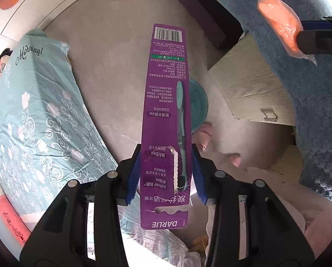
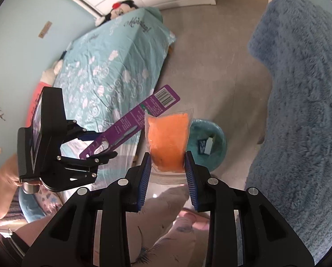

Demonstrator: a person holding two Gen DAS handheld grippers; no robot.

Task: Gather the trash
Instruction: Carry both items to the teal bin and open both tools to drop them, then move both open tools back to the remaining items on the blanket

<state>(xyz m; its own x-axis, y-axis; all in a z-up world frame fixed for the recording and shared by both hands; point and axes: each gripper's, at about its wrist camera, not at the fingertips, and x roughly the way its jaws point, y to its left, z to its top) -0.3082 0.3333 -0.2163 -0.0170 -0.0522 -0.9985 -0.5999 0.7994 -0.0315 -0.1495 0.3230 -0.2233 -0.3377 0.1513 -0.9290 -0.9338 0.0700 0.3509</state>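
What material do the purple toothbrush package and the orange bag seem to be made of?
Purple toothbrush package: likely glossy printed cardboard, since it stays flat and its torn edge shows white. Orange bag: thin clear plastic film, judging by its shiny crinkles and transparent sealed border.

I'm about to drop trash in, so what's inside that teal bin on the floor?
In the right wrist view, the teal bin holds a dark blue wrapper and a pale blue piece. The orange packet in the right tool covers its left side.
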